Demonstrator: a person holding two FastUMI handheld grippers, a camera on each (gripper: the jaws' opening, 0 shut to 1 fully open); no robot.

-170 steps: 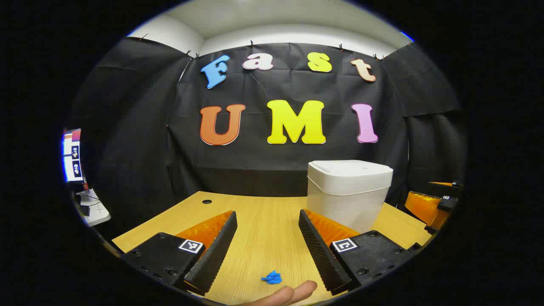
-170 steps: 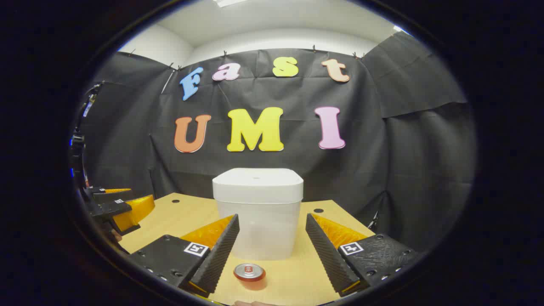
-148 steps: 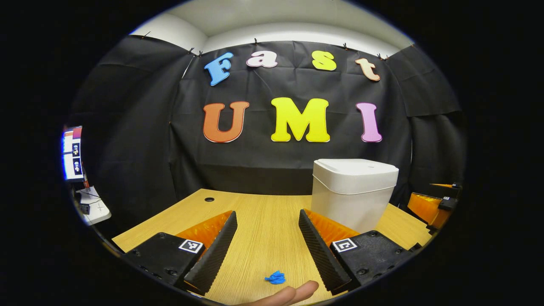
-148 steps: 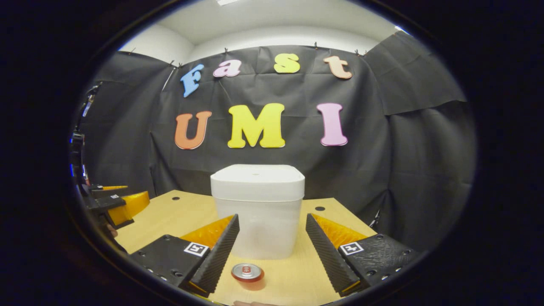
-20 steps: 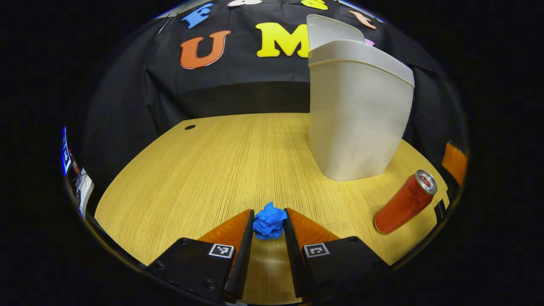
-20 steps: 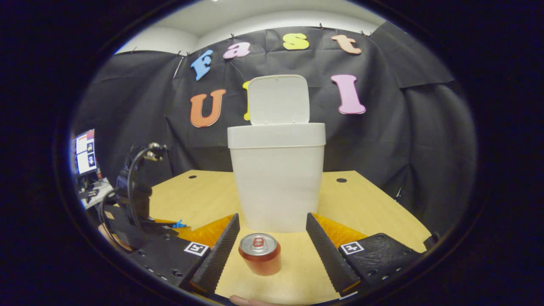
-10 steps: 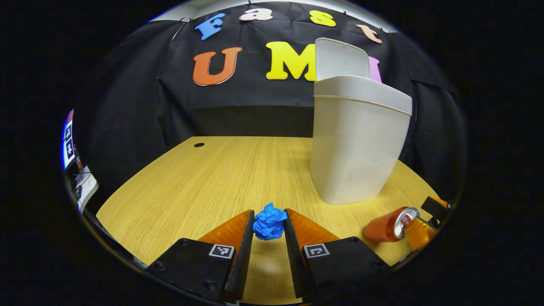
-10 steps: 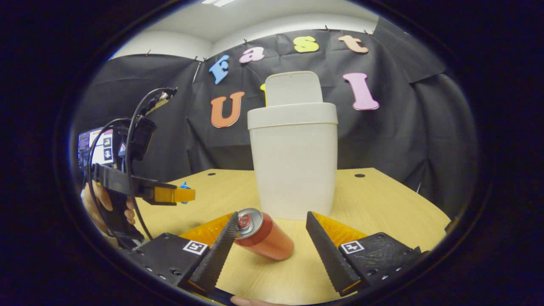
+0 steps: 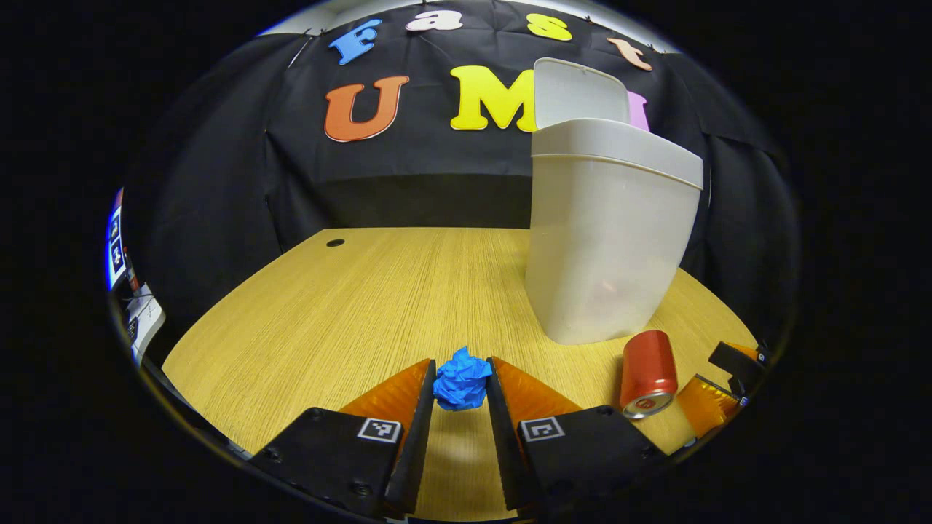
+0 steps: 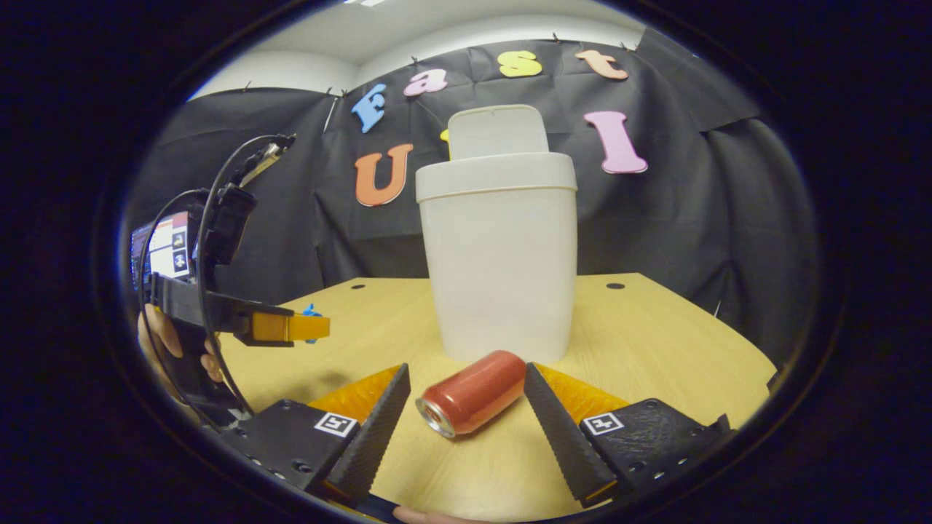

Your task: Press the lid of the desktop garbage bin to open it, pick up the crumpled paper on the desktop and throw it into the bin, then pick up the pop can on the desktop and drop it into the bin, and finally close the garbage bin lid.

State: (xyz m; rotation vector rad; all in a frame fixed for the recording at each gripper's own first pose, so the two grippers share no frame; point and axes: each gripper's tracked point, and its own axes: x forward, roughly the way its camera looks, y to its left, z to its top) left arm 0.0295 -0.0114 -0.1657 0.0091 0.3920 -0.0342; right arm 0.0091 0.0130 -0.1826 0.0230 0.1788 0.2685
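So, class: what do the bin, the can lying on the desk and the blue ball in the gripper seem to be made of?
Bin: likely plastic, white and matte, its walls faintly see-through. Can: probably thin metal, glossy red with a bare silvery end. Blue ball: crumpled paper, matte with sharp creases, pinched in the left gripper. Desk: wood-grain surface, perhaps laminate.

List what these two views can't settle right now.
- Inside of the white plastic bin: both views look from below its rim; its wall hides the contents.
- Red pop can lying on the wooden desk: label too small.
- Blue crumpled paper: the left gripper fingers cover its sides.
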